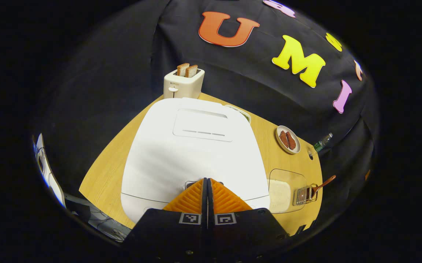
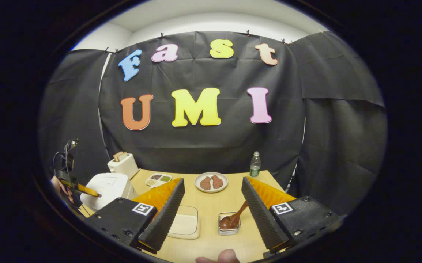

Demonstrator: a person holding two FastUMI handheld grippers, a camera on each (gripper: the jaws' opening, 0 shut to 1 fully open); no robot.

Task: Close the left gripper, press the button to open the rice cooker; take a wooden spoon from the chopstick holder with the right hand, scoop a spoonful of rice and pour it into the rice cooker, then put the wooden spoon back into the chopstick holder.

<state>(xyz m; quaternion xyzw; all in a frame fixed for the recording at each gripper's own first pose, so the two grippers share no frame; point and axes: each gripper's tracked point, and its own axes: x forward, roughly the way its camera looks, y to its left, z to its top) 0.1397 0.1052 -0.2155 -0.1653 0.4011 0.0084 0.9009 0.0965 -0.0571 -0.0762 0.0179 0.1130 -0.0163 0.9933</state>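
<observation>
My left gripper [image 1: 207, 182] has its two orange ribbed fingers pressed flat together, holding nothing, with the tips at the near front edge of the white rice cooker [image 1: 192, 146], right at a small grey button [image 1: 203, 182] set in its lid; I cannot tell if they touch it. Each finger base carries a small square black-and-white marker. The cooker lid is down. A maker's mark on the toaster [image 1: 181, 86] is too small for me to read. That cream toaster stands behind the cooker at the far edge of the wooden table [image 1: 105, 175], with two slices of toast standing up out of it. In the right gripper view, my right gripper [image 2: 213, 204] hangs over the near side of the table with its dark ribbed fingers spread wide apart and nothing between them. Beyond it sits the small wire chopstick holder [image 2: 229, 228], with the wooden spoon [image 2: 234, 218] leaning in it, handle tilted up to the right. Just left of the holder is a clear container of white rice [image 2: 185, 223]. Farther back I see a plate of brown food [image 2: 211, 181], a divided dish of small portions [image 2: 158, 179] and a plastic bottle [image 2: 255, 164] at the far edge. My other gripper [image 2: 83, 190] shows at the far left, over the cooker.
</observation>
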